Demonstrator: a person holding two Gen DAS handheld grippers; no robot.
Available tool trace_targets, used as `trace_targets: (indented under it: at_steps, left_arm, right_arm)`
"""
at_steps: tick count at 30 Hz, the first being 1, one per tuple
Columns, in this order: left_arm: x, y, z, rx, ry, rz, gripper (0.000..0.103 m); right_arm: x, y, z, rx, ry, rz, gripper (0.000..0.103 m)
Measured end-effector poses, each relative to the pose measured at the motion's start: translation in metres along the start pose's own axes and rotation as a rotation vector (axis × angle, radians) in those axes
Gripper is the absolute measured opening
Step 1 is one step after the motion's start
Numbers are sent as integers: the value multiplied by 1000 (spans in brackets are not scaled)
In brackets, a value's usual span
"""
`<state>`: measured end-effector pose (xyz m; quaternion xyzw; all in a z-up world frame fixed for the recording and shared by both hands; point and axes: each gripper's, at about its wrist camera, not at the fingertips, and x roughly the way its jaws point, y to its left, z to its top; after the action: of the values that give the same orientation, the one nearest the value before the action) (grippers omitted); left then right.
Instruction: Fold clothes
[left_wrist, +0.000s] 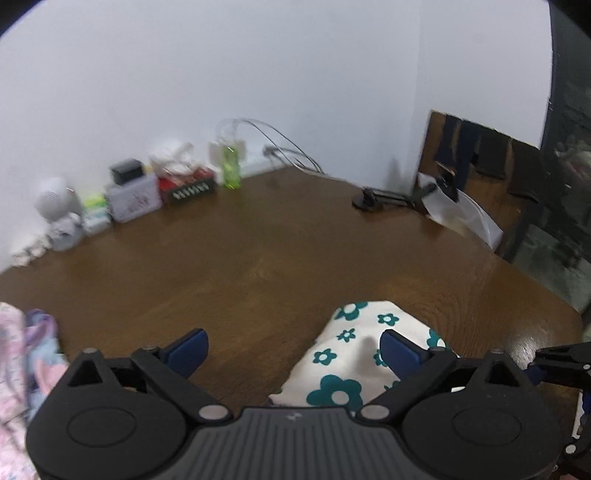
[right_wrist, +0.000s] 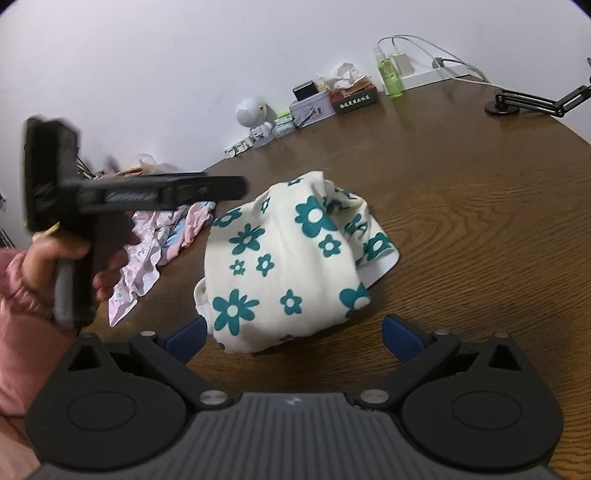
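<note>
A cream garment with teal flowers (right_wrist: 288, 258) lies bunched on the brown wooden table (right_wrist: 480, 221); it also shows in the left wrist view (left_wrist: 354, 354). My right gripper (right_wrist: 293, 338) is open and empty, its blue fingertips just short of the garment's near edge. My left gripper (left_wrist: 295, 349) is open and empty above the table, its right fingertip (left_wrist: 400, 352) over the garment. In the right wrist view the left gripper's body (right_wrist: 110, 199) hovers left of the garment, held by a hand.
A pile of pink and pastel clothes (right_wrist: 159, 236) lies left of the flowered garment. Small boxes, a white figurine (right_wrist: 255, 118), a green bottle (right_wrist: 391, 77) and cables line the wall. A black stand (right_wrist: 524, 101) sits at the far right.
</note>
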<state>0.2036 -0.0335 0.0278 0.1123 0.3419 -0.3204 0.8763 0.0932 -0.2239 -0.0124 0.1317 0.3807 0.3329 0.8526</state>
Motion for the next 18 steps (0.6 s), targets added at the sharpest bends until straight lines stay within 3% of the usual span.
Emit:
trace_targets:
  at_steps: [5,11,15,18]
  left_arm:
    - [33,6,7,42,39,-116,99]
    - [53,26,-3,-85,123,-294,93]
    - [48,38,-19,-241,151,-335,87]
    - [35,36,-30,-319,129,-296,82]
  right_arm:
    - [14,-2,3,30,37,31,99]
    - [27,-2,7,34,55,57,86]
    - [34,-13,15,56,56,64,79]
    - [42,-24,26,58,72,87,75]
